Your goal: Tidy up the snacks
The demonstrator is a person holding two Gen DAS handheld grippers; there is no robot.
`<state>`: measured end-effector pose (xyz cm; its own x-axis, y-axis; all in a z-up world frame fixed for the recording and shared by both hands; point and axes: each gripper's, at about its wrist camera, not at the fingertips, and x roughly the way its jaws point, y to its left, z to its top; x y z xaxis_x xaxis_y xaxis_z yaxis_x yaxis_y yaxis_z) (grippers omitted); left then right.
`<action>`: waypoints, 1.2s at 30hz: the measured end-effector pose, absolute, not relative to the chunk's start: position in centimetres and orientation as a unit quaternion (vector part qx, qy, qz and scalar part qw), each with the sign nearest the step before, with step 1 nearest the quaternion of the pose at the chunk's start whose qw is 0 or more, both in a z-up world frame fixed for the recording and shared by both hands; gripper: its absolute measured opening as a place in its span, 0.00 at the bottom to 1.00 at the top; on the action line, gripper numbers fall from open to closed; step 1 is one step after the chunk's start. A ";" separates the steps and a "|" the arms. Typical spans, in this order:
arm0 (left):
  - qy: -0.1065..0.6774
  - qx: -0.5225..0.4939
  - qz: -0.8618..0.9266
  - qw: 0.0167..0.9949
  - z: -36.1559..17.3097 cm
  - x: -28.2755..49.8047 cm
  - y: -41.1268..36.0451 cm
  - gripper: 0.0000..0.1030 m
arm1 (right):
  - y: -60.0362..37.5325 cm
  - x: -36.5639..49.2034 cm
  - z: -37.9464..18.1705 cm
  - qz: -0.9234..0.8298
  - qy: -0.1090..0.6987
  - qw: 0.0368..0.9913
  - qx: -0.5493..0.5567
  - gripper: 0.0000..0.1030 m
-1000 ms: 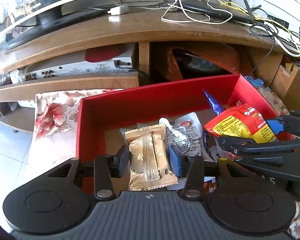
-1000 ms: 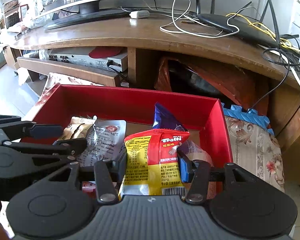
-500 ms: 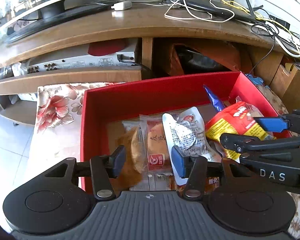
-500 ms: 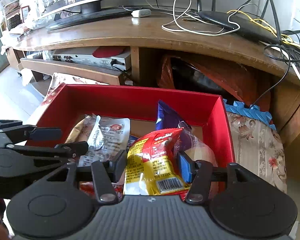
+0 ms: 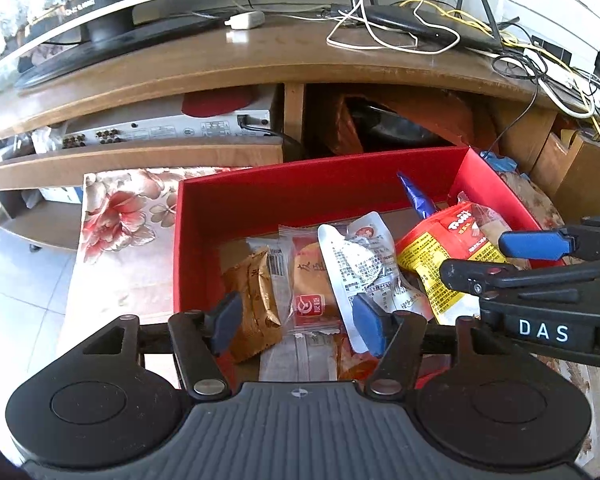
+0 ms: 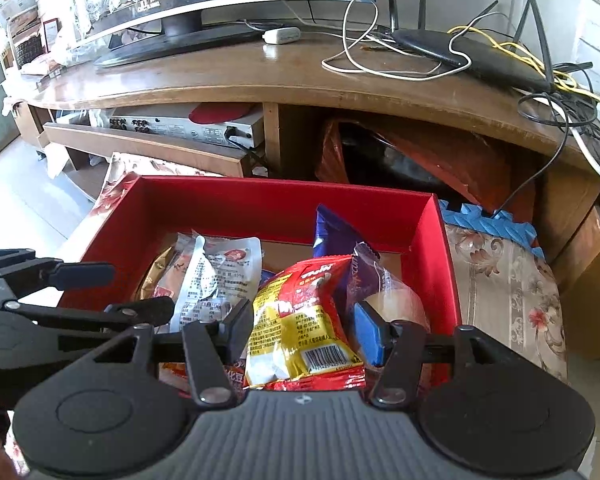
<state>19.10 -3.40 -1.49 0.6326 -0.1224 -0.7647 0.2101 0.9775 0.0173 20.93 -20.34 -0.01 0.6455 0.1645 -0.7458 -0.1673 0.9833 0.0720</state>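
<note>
A red box (image 5: 284,200) (image 6: 260,208) holds several snack packets. My left gripper (image 5: 296,316) is open above its near edge, holding nothing. Below it lie a gold biscuit packet (image 5: 256,300), a clear packet with a red label (image 5: 312,284) and a white pouch (image 5: 364,260). My right gripper (image 6: 304,326) is open over the box's right part. The red and yellow snack bag (image 6: 300,320) (image 5: 440,252) lies between its fingers, loose in the box. A purple packet (image 6: 336,236) stands behind it.
A wooden TV stand (image 6: 260,76) with a monitor, router and cables rises right behind the box. A silver AV unit (image 5: 168,128) sits on its shelf. Floral cloth (image 5: 120,216) lies left of the box, a floral cushion (image 6: 508,280) right of it.
My left gripper opened and dropped the gold biscuit packet into the box. My right gripper opened and the red and yellow bag settled into the box. Both grippers drew back slightly.
</note>
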 end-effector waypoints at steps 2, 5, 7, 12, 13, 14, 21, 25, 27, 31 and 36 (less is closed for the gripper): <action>0.419 0.052 -0.090 0.902 -1.4 19.1 -3.3 0.69 | -20.4 20.7 0.1 0.093 0.412 0.906 0.004 0.50; 0.416 0.050 -0.082 0.904 -1.0 18.9 -3.2 0.75 | -20.4 20.3 0.5 0.093 0.408 0.908 0.010 0.50; 0.412 0.047 -0.077 0.907 -0.7 18.7 -3.1 0.78 | -20.5 19.9 1.0 0.093 0.402 0.911 0.014 0.50; 0.407 0.040 -0.064 0.910 0.1 18.0 -2.7 0.85 | -20.8 19.1 1.9 0.096 0.394 0.914 0.030 0.50; 0.406 0.038 -0.062 0.911 0.2 17.9 -2.7 0.86 | -20.8 19.0 2.0 0.096 0.394 0.914 0.031 0.50; 0.405 0.038 -0.061 0.912 0.2 17.7 -2.7 0.86 | -20.8 18.9 2.0 0.097 0.394 0.914 0.033 0.50; 0.394 0.037 -0.050 0.917 0.6 16.8 -2.6 0.93 | -20.9 17.6 2.5 0.096 0.390 0.915 0.039 0.50; 0.386 0.028 -0.052 0.920 1.0 16.3 -2.5 0.96 | -21.3 16.8 2.7 0.095 0.388 0.915 0.050 0.51; 0.381 0.027 -0.052 0.923 1.1 16.0 -2.5 0.97 | -21.4 16.4 2.9 0.095 0.386 0.916 0.054 0.51; 0.372 0.025 -0.051 0.927 1.4 15.3 -2.5 1.00 | -21.6 15.5 3.1 0.092 0.383 0.917 0.059 0.51; 0.365 0.020 -0.054 0.929 1.4 14.3 -2.4 1.00 | -21.8 14.6 3.0 0.084 0.386 0.917 0.062 0.52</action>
